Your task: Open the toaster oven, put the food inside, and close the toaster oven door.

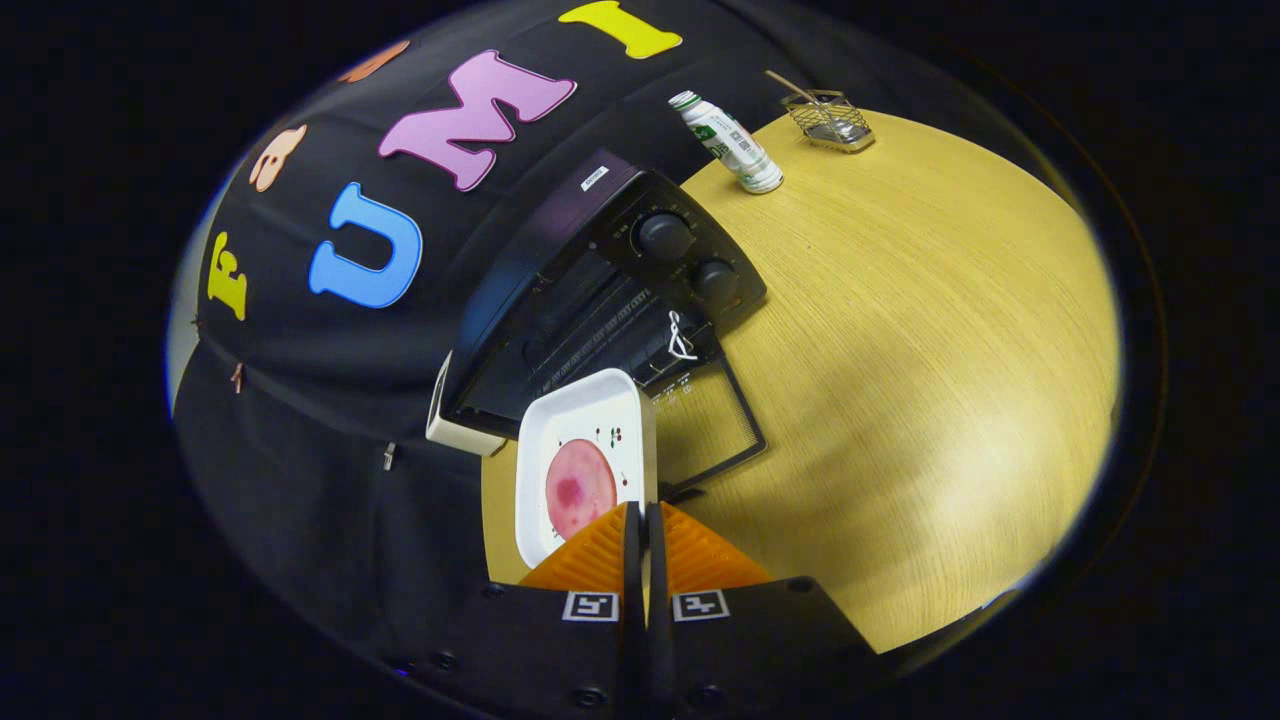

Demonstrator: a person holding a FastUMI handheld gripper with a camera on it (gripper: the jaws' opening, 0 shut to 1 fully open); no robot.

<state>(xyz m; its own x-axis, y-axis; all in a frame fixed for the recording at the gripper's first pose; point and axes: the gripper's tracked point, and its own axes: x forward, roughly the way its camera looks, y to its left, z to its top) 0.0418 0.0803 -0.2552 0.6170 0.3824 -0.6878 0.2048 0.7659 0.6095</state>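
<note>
A black toaster oven (600, 290) stands on the wooden table (900, 380) with its glass door (715, 425) folded down flat toward me. A white square tray (580, 420) carrying a round pink slice of food (580, 488) is held up in front of the oven's opening, tilted. My gripper (640, 515) is shut on the tray's near rim, its orange fingers (600, 555) pressed on either side of the edge. A white string loop (680, 338) hangs at the door's handle.
A white and green bottle (728, 142) stands on the table beyond the oven's knobs (665, 236). A small wire basket (830, 120) with a stick in it sits at the far side. Open tabletop stretches to the right of the door.
</note>
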